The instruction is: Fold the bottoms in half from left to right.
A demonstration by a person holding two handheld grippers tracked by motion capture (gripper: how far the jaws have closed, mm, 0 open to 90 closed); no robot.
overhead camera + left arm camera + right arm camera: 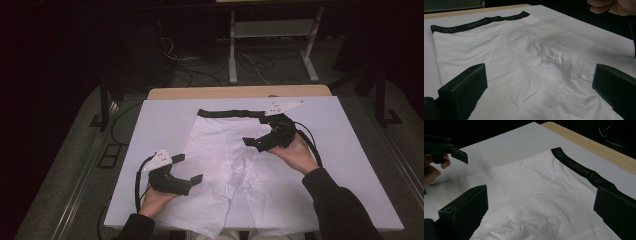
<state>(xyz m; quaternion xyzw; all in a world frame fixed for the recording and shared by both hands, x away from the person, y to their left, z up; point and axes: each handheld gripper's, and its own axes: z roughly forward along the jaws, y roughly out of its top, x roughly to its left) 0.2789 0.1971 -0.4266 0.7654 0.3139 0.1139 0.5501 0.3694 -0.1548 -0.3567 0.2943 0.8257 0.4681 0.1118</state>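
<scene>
A table [360, 165] covered by a white sheet takes up the middle of the high view, with a strip of bare wood [240, 92] showing along its far edge. Beyond it, on the dark floor, stand the pale metal legs of a frame [232, 55] among loose cables [200, 75].

On the sheet lies a pair of white boxer shorts [220, 150], spread flat with the black waistband [227, 113] at the far end and the two legs reaching to the near edge. The cloth is creased and bunched around the crotch seam in the middle; the rest lies fairly smooth.

The right tool [255, 142] hangs over the far right part of the shorts, near the right end of the waistband, gripped by the person's right hand [297, 152] in a dark sleeve. Its jaws stand wide apart with nothing between them; in the right gripper view only cloth and waistband [584, 171] lie past them.

The left tool [190, 170] is held by the left hand [157, 200] at the near left, over the left leg's outer edge. Its jaws are likewise spread wide and hold nothing, with the creased middle of the shorts [529, 65] ahead of them.
</scene>
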